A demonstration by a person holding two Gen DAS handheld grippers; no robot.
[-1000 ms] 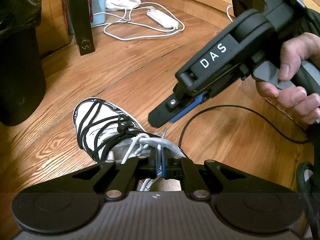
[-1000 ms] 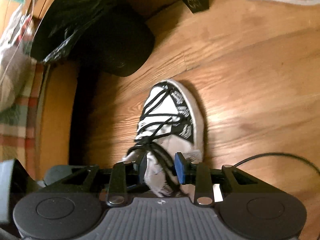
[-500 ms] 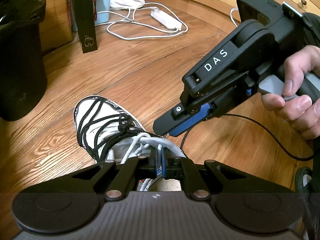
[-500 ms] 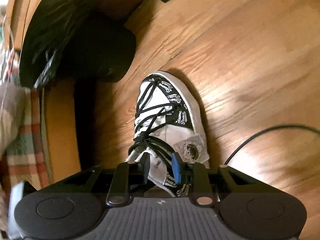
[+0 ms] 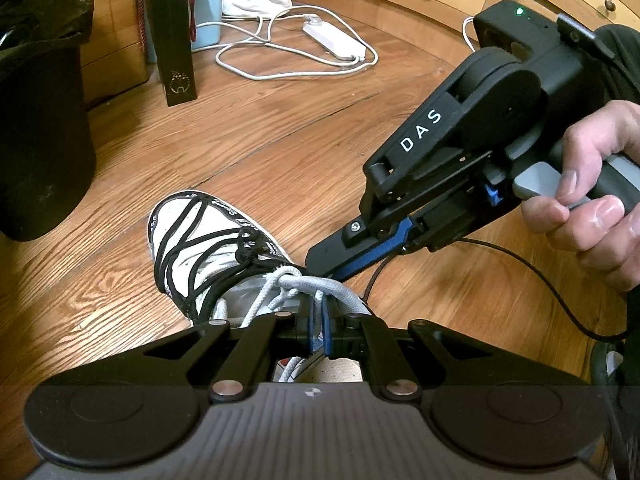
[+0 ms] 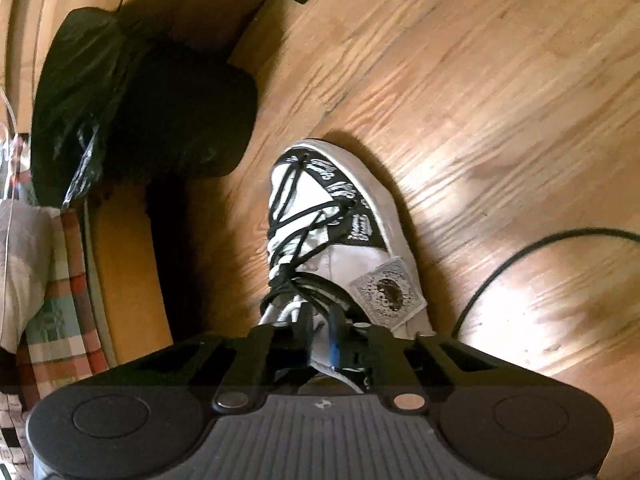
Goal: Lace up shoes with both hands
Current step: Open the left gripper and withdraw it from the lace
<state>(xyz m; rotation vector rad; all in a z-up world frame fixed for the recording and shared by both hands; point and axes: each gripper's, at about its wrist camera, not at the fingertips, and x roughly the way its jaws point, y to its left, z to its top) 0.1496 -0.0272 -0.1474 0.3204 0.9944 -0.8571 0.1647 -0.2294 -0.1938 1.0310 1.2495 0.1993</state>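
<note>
Closing in over the last second, the right tongs (image 5: 324,264) have dropped from above the floor to the shoe's (image 5: 200,248) collar, narrowed to a slim gap around lace, seemingly gripping. Left tongs (image 5: 318,328) pinch the grey-white lace (image 5: 320,286) beside them. Both ends seem held, so tightening looks next. Beyond, bare wooden floor (image 5: 280,140) offers pulling room; black bin (image 5: 40,140) sits left.

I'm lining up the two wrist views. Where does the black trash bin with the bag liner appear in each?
Left wrist view: black trash bin fills the left edge, beyond and left of the sneaker's toe.
Right wrist view: it sits upper left, left of the toe.
Shared landmark: the white sneaker with black laces.
</note>
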